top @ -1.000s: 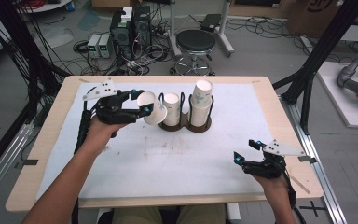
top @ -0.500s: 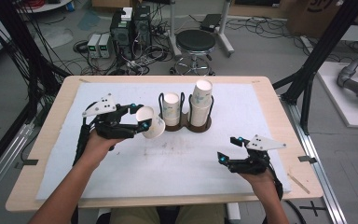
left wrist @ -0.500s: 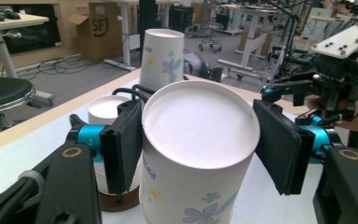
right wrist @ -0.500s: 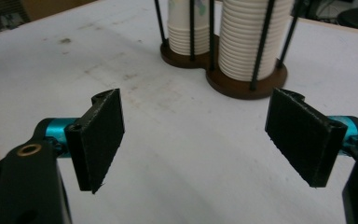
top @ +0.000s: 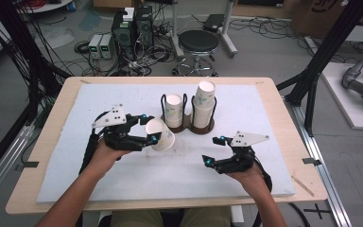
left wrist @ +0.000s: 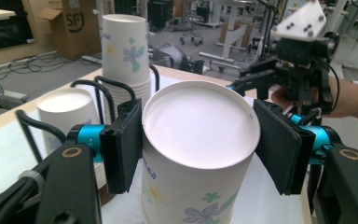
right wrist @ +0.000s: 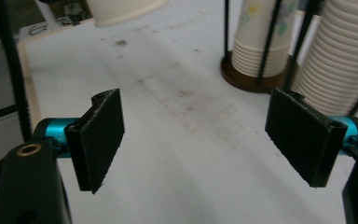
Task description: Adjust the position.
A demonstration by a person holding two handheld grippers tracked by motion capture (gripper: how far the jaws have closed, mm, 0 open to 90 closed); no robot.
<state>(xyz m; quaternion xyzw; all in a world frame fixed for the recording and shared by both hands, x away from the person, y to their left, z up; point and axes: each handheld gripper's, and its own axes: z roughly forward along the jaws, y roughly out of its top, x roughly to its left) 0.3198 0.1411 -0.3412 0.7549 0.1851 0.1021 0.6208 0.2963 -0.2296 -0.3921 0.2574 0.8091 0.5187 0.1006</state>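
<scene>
White foam sheet (top: 123,189) covers the wooden table, with a workshop floor behind. Between the pads of the left gripper (left wrist: 193,140) a floral paper cup (left wrist: 193,154) is clamped near its rim, mouth toward the camera, long axis tilted, held in the air left of the cup holder (top: 189,126). Right gripper (top: 213,152) stands wide and empty, lower right of the cup; the cup's bottom is cut off
</scene>
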